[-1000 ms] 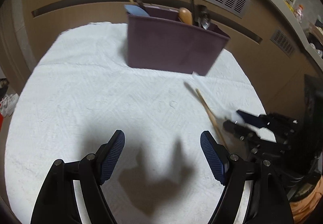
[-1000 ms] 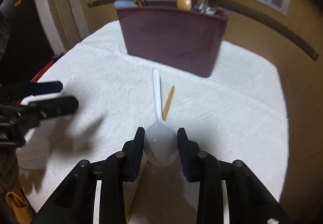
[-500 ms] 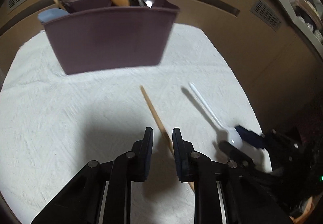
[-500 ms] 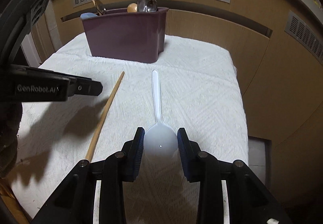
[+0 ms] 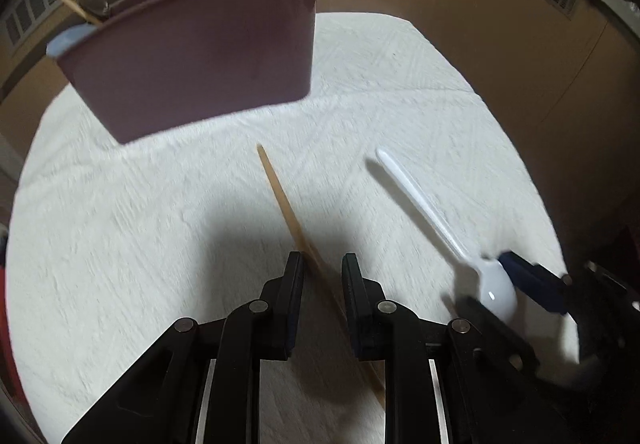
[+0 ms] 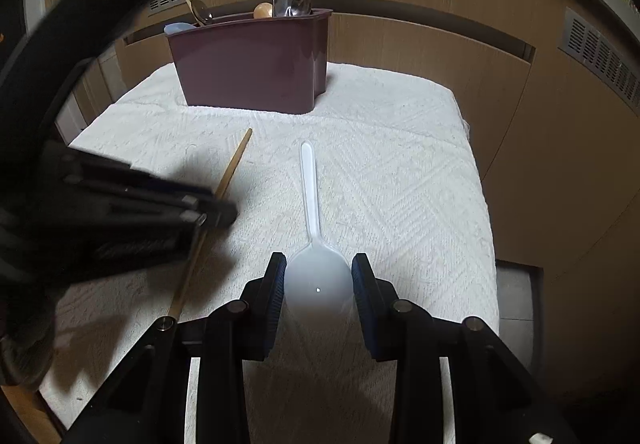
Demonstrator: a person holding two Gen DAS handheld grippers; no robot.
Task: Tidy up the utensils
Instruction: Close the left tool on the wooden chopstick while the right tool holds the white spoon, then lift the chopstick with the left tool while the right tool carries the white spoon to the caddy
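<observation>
Covering the table, white textured cloth [image 6: 400,172]; right fingers [image 6: 276,284] pinching spoon [image 6: 316,276], left unclear

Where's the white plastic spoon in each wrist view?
Left wrist: white plastic spoon at right, handle toward the middle, bowl in the right claw near the right edge.
Right wrist: spoon at centre, bowl at bottom centre between the right claw's fingers, handle pointing up the picture.
Shared landmark: maroon utensil caddy, upper left in the left view, upper centre in the right view.
</observation>
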